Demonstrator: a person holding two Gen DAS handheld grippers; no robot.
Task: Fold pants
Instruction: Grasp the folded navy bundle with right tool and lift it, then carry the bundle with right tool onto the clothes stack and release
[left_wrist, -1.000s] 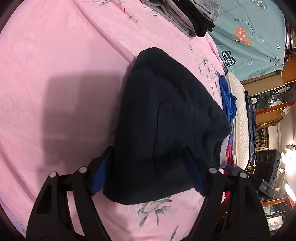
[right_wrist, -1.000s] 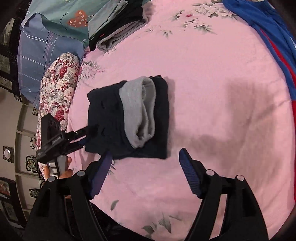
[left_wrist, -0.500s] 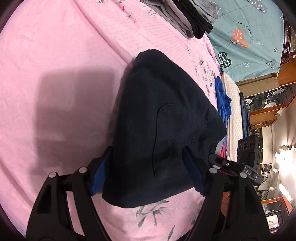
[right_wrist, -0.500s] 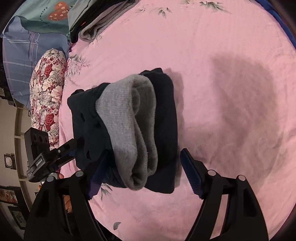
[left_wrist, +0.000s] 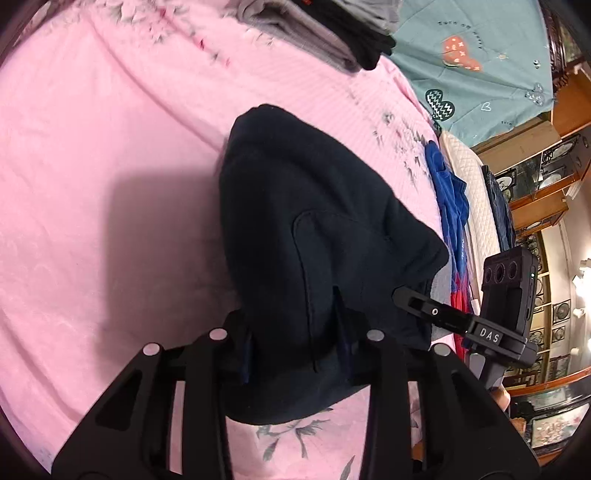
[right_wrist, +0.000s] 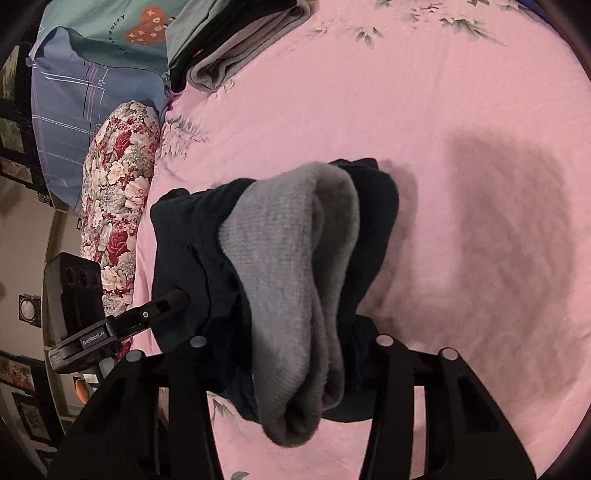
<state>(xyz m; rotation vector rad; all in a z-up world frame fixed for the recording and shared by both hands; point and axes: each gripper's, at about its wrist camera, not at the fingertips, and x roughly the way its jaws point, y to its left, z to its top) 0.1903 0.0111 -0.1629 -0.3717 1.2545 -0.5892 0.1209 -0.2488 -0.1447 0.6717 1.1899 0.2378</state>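
Observation:
The folded dark navy pants (left_wrist: 314, 206) lie on the pink sheet (left_wrist: 92, 184), their grey lining (right_wrist: 288, 240) showing at one end. My left gripper (left_wrist: 295, 343) has its jaws closing, and the bundle's near dark end is pinched between the pads. In the right wrist view my right gripper (right_wrist: 291, 350) is closing on the opposite end, squeezing the grey lining and the dark cloth around it. Each gripper shows in the other's view: the right gripper (left_wrist: 436, 314) at the far right edge of the bundle, the left gripper (right_wrist: 147, 314) poking into the dark cloth.
A stack of folded grey and black clothes (right_wrist: 229, 44) sits at the far end of the bed beside a teal quilt (left_wrist: 480, 55). A blue garment (left_wrist: 447, 192) hangs at one bed edge. A floral pillow (right_wrist: 114, 206) lies along the other. Wooden cabinets stand beyond.
Both pairs of jaws have narrowed from wide apart onto the pants. The right gripper came down and in to the bundle's grey end. The left gripper has risen slightly with the cloth.

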